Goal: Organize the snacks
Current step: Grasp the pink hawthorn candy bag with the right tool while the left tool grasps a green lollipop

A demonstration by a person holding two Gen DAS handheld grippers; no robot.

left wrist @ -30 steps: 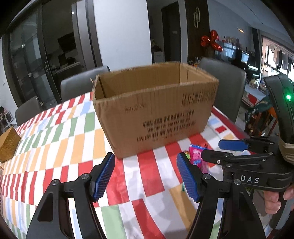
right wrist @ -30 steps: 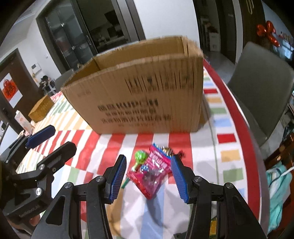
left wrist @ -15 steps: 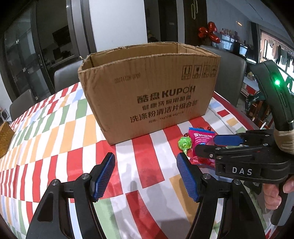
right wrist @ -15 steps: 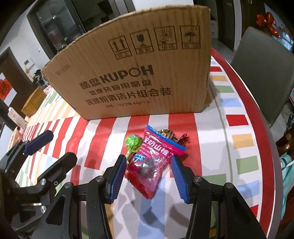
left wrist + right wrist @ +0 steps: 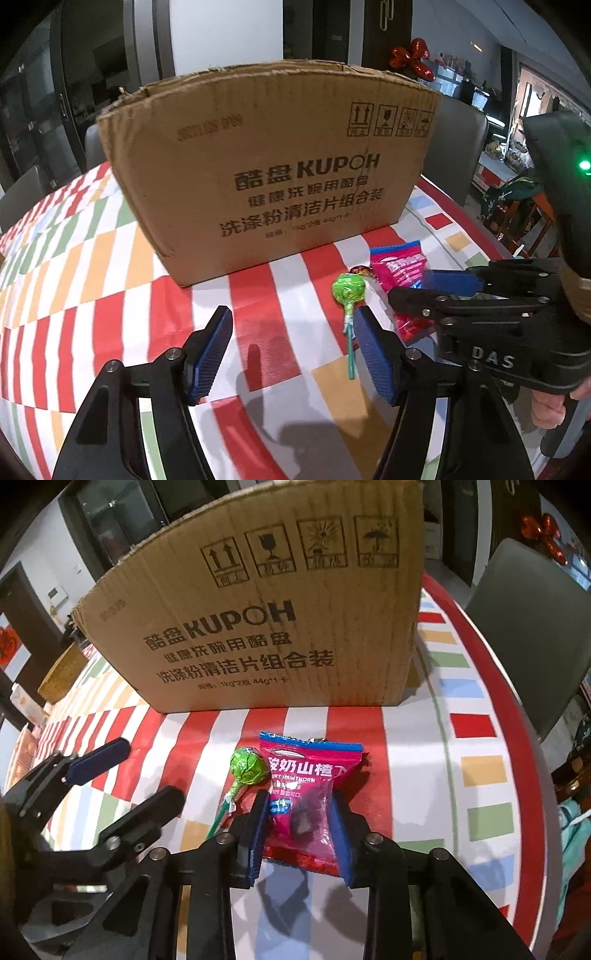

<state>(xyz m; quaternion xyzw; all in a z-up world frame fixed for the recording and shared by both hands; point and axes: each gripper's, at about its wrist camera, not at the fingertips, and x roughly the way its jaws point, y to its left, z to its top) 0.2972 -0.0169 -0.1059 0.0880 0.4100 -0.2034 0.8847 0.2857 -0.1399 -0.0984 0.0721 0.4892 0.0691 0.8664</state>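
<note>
Pink snack packet (image 5: 301, 794) low in centre frame, flat on striped tablecloth (image 5: 480, 768) before cardboard box (image 5: 258, 602). Right gripper (image 5: 298, 819) just closing, pads touching packet; slippery film could slide free. Left gripper (image 5: 291, 350) unclenched, empty; might nudge green lollipop (image 5: 349, 291).

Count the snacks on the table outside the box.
3: pink packet between the right gripper pads; green lollipop just left of it; a wrapped candy mostly hidden behind the packet. The box interior isn't visible.
</note>
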